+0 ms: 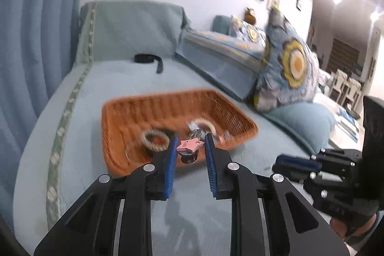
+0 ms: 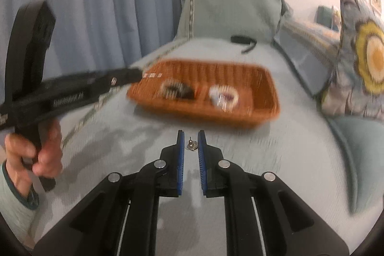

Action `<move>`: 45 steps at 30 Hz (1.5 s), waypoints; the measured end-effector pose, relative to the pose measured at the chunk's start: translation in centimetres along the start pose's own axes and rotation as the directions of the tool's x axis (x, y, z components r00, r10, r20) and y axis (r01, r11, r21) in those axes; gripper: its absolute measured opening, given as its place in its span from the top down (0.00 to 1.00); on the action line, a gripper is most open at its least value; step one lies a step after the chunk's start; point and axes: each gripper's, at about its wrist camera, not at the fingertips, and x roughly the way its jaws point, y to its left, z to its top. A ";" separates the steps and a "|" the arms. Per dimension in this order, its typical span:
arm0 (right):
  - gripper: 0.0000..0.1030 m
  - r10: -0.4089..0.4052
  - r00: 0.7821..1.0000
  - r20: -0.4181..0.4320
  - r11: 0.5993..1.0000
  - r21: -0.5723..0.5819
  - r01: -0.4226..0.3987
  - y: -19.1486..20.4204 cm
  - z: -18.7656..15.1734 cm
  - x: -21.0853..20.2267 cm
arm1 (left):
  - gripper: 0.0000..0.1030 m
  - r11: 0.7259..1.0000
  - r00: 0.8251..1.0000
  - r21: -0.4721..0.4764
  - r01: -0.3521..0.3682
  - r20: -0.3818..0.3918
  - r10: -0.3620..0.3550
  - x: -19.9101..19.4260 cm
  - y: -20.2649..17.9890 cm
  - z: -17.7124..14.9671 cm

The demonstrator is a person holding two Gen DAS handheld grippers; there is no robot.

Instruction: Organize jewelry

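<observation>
Right view only — earring stud (image 2: 190,145) pinched.

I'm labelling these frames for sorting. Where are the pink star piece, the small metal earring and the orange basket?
pink star piece (image 1: 188,145), left wrist view, on its flat pink face.
small metal earring (image 2: 190,145), right wrist view, on its round base.
orange basket (image 2: 273,97), right wrist view, on its right wall.

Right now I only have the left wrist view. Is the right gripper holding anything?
Observer: Yes. The right gripper is shut on a small silver stud.
Operator: Is it over the basket?
Observer: No. The basket lies beyond its tips, which are above the sofa cover.
Operator: Stud orientation?
Observer: Post up, base down.
</observation>
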 end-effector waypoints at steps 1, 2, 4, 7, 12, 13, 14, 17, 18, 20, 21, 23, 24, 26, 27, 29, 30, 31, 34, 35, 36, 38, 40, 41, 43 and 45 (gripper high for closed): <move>0.91 0.006 1.000 -0.002 1.000 -0.003 -0.006 -0.3 1.0 0.7 | 0.80 1.000 1.000 -0.010 -0.001 0.004 0.001 0.3 0.3 0.4; 0.91 0.003 1.000 -0.001 1.000 -0.003 -0.003 -0.6 2.0 1.4 | 0.80 1.000 1.000 -0.028 -0.004 0.006 0.004 1.1 0.8 1.0; 0.91 0.001 1.000 -0.002 1.000 -0.002 -0.001 -1.2 3.9 3.1 | 0.80 0.998 1.000 -0.059 -0.016 -0.002 0.016 2.4 1.8 1.7; 0.91 0.008 1.000 -0.027 1.000 0.028 -0.007 -2.5 5.7 6.4 | 0.80 0.994 0.999 -0.103 -0.034 -0.028 0.032 4.9 3.2 2.1; 0.91 0.053 0.993 -0.102 0.992 0.120 -0.040 -4.6 6.6 11.5 | 0.80 0.990 0.997 -0.132 -0.052 -0.069 0.043 7.6 4.3 1.6; 0.91 0.069 0.991 -0.118 0.988 0.143 -0.052 -5.1 6.5 12.4 | 0.80 0.990 0.996 -0.133 -0.052 -0.073 0.043 7.9 4.4 1.5; 0.91 0.081 0.988 -0.131 0.985 0.164 -0.059 -5.6 6.4 13.1 | 0.80 0.990 0.996 -0.134 -0.055 -0.076 0.045 8.1 4.4 1.4; 0.91 0.106 0.983 -0.152 0.973 0.220 -0.071 -6.5 6.2 14.1 | 0.79 0.989 0.995 -0.133 -0.061 -0.089 0.050 8.9 4.5 1.1; 0.91 0.113 0.982 -0.153 0.967 0.243 -0.073 -6.9 6.1 14.3 | 0.79 0.989 0.994 -0.130 -0.069 -0.093 0.057 9.2 4.5 1.1; 0.90 0.117 0.981 -0.157 0.960 0.271 -0.071 -7.6 6.1 14.3 | 0.78 0.988 0.993 -0.135 -0.074 -0.104 0.060 9.4 4.7 1.0; 0.84 0.110 0.980 -0.163 0.960 0.273 -0.063 -7.8 6.1 14.2 | 0.73 0.988 0.993 -0.143 -0.064 -0.103 0.050 9.4 4.8 1.0; 0.69 0.099 0.983 -0.157 0.964 0.259 -0.055 -7.8 6.0 13.7 | 0.66 0.988 0.995 -0.149 -0.050 -0.088 0.037 8.8 4.8 0.8; 0.64 0.089 0.985 -0.150 0.967 0.248 -0.050 -7.7 6.0 13.3 | 0.61 0.988 0.996 -0.146 -0.045 -0.082 0.033 8.4 4.7 0.8; 0.56 0.086 0.987 -0.136 0.970 0.236 -0.052 -7.5 5.8 12.4 | 0.61 0.989 0.997 -0.145 -0.037 -0.070 0.027 7.4 4.4 0.6; 0.56 0.085 0.988 -0.129 0.972 0.229 -0.054 -7.3 5.7 11.8 | 0.60 0.989 0.998 -0.144 -0.037 -0.062 0.028 6.8 4.3 0.5; 0.56 0.072 0.991 -0.110 0.977 0.208 -0.047 -6.9 5.2 10.4 | 0.57 0.990 0.999 -0.132 -0.043 -0.037 0.039 5.1 3.8 0.2; 0.55 0.061 0.994 -0.094 0.981 0.192 -0.042 -6.3 4.7 9.2 | 0.53 0.991 0.998 -0.125 -0.052 -0.025 0.049 4.3 3.4 0.1; 0.55 0.056 0.995 -0.085 0.982 0.184 -0.040 -6.0 4.4 8.5 | 0.50 0.991 0.998 -0.119 -0.063 -0.010 0.062 3.3 3.1 -0.1; 0.42 0.030 0.999 -0.033 0.988 0.151 -0.025 -4.3 2.5 5.7 | 0.37 0.987 0.991 -0.115 -0.109 0.064 0.117 -0.3 2.3 -1.0; 0.39 0.020 1.000 -0.012 0.990 0.139 -0.018 -3.7 1.9 4.8 | 0.37 0.987 0.988 -0.114 -0.117 0.084 0.127 -1.5 2.0 -1.4; 0.39 0.011 1.000 0.005 0.991 0.130 -0.011 -3.2 1.3 4.0 | 0.34 0.985 0.986 -0.114 -0.128 0.096 0.139 -2.4 1.8 -1.7; 0.38 0.001 0.999 0.040 0.992 0.122 -0.006 -2.2 0.1 2.5 | 0.26 0.979 0.976 -0.119 -0.166 0.123 0.180 -4.1 1.3 -2.6; 0.35 -0.010 0.997 0.073 0.993 0.115 0.001 -1.4 -1.1 1.5 | 0.22 0.967 0.959 -0.131 -0.220 0.153 0.239 -5.7 0.9 -3.9; 0.32 -0.023 0.996 0.087 0.994 0.105 0.014 -0.8 -1.7 0.9 | 0.22 0.961 0.951 -0.133 -0.241 0.162 0.261 -6.5 0.6 -4.6; 0.29 -0.054 0.992 0.113 0.995 0.086 0.045 0.1 -2.8 0.2 | 0.22 0.950 0.939 -0.131 -0.282 0.163 0.302 -7.1 0.3 -5.7; 0.24 -0.074 0.988 0.138 0.995 0.074 0.064 1.0 -3.7 -0.2 | 0.21 0.936 0.923 -0.119 -0.332 0.162 0.348 -7.4 -0.3 -6.8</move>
